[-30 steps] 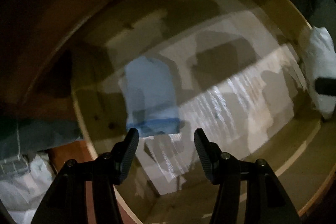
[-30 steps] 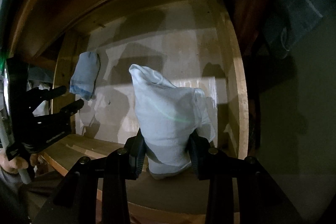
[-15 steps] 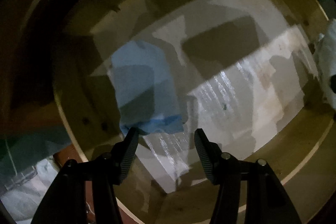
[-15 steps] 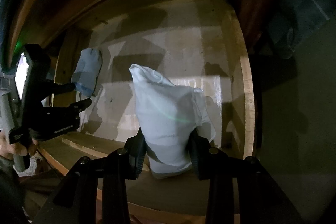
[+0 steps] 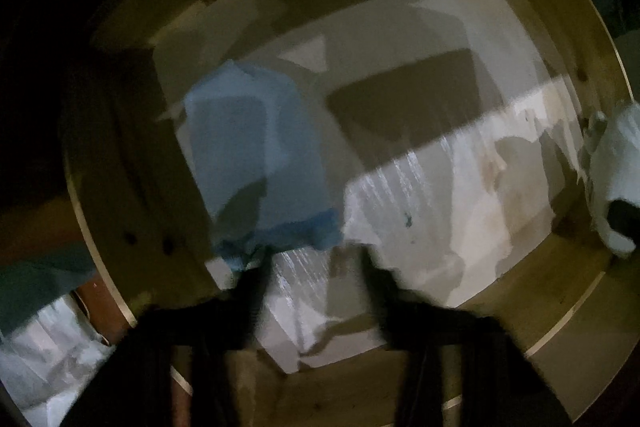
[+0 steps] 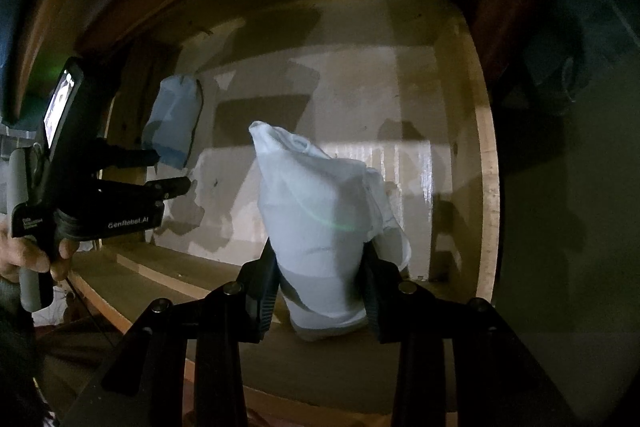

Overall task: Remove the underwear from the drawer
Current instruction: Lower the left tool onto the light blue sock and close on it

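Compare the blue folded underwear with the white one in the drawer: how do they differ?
The blue underwear lies flat on the drawer floor; the white underwear stands bunched, clamped in the right tool. Blue sits by the left wall, white nearer the front. Both are cloth.

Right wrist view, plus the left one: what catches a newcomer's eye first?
The bunched white garment dominates the middle of the right wrist view, standing up clamped in the right gripper over the front of the wooden drawer. Next is the folded blue garment, lying at the left side of the drawer floor. The left gripper is at its darker lower edge, fingers apart, blurred in its own view.
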